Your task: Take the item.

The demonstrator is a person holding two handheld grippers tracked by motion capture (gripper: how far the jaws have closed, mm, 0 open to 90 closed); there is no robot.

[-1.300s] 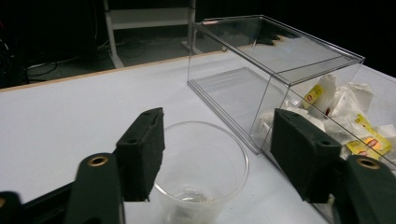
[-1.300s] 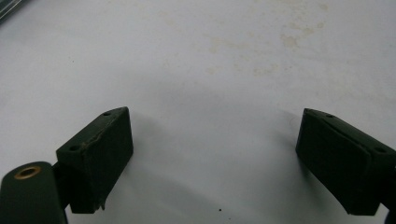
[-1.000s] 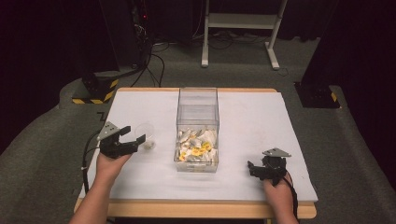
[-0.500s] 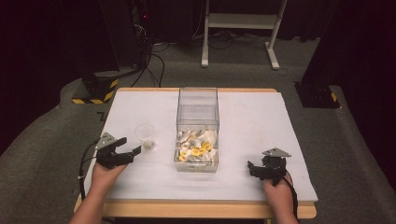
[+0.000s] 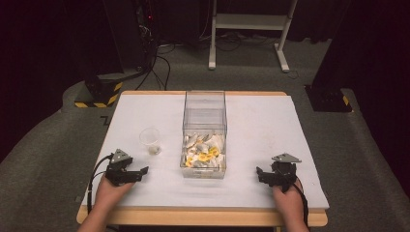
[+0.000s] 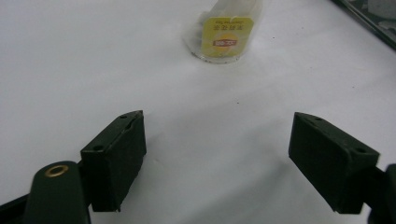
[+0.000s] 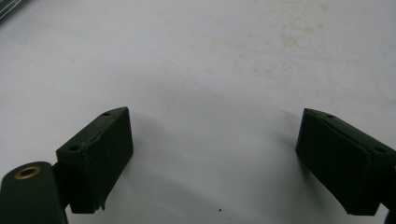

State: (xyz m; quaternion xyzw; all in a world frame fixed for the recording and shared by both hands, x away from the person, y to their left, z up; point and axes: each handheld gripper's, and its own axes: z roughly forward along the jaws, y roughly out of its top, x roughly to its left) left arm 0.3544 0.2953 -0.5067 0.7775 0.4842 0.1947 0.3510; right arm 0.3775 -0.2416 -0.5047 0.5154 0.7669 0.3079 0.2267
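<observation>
The left gripper (image 5: 138,172) is resting low on the white tabletop (image 5: 270,130) near the person's edge, its two black jaws standing wide apart with nothing between them, and the left gripper view is showing bare white surface in the gap. The small clear plastic cup (image 5: 150,140) with a yellow-tagged tea bag inside (image 6: 227,33) is standing upright on the table just beyond that gripper, ahead of the jaws and a little toward the table's middle; in the left gripper view it is sitting near the top edge, roughly on the line running out between the two jaws, so a reach for it would probably be a straight push forward rather than a turn. The cup's long axis is pointing up from the table, which suggests the jaws would be closing across its round wall from the sides. The tall clear rectangular plastic bin (image 5: 205,112), holding a heap of white and yellow tea-bag packets (image 5: 203,151) at its near end, is sitting in the centre, well apart from the cup on its right. The right gripper (image 5: 261,175) is lying on the far side of that bin, jaws likewise spread wide and empty, so the left hand is clearly the nearer one to the cup.
</observation>
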